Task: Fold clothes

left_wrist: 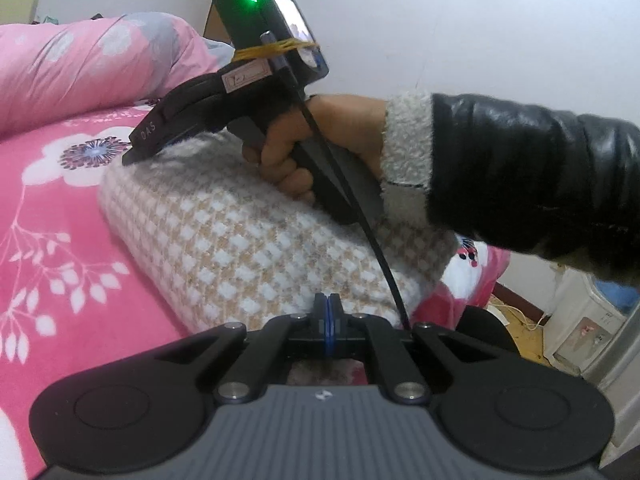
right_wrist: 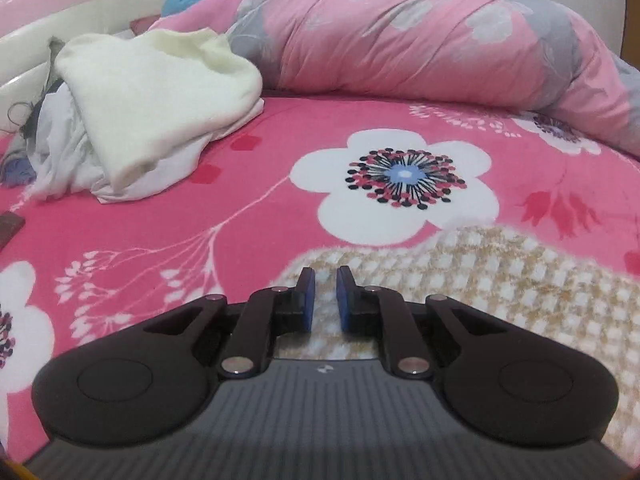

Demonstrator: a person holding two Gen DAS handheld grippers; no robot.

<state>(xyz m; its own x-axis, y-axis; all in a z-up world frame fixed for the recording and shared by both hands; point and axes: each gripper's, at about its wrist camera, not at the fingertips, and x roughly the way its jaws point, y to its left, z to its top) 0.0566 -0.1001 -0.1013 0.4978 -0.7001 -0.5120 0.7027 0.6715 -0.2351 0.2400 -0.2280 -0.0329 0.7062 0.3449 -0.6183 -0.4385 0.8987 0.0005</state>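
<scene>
A folded tan-and-white checked garment (left_wrist: 248,236) lies on the pink flowered bedspread (left_wrist: 60,240). My left gripper (left_wrist: 328,304) hovers over its near end with both blue pads pressed together and nothing between them. My right gripper (left_wrist: 134,154), held by a hand (left_wrist: 304,148) in a black sleeve, rests its tips on the garment's far end. In the right wrist view its jaws (right_wrist: 325,280) stand a narrow gap apart above the checked garment (right_wrist: 480,280), and no cloth shows pinched between the pads.
A rolled pink-and-grey quilt (right_wrist: 420,32) lies along the back of the bed. A heap of white and cream clothes (right_wrist: 140,112) sits at the far left by the headboard. A white appliance (left_wrist: 580,320) stands on the floor past the bed's edge.
</scene>
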